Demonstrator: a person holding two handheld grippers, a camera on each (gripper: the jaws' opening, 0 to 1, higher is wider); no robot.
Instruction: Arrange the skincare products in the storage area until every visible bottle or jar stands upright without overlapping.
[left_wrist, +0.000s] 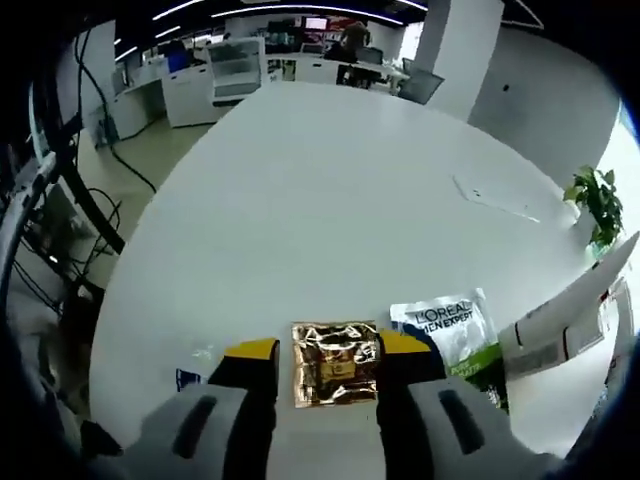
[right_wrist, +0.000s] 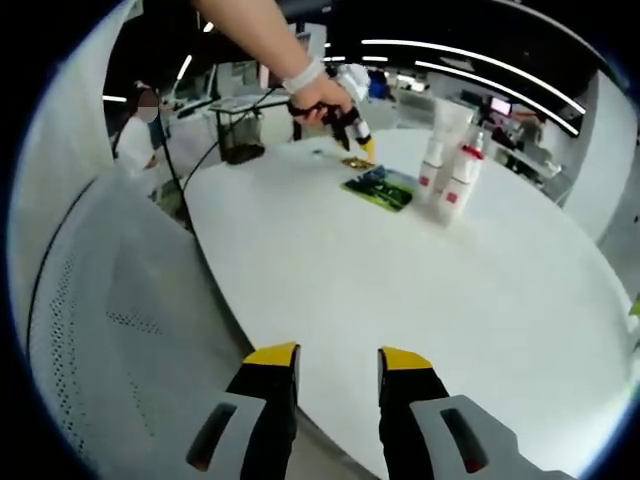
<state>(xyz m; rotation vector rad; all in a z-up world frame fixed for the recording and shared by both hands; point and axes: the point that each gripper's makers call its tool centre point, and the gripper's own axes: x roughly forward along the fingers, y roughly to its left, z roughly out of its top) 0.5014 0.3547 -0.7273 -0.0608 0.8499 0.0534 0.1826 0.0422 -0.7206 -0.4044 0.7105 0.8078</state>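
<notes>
Left gripper view: the left gripper (left_wrist: 328, 352) brackets a gold sachet (left_wrist: 335, 363), grip unclear. Bottles (right_wrist: 450, 160) could topple if bumped. The right gripper (right_wrist: 335, 362) hangs spread, empty.

Both views are brightly lit by ceiling light strips (right_wrist: 470, 70); the white surface (left_wrist: 330, 200) is glared, edges strongly bent.
</notes>
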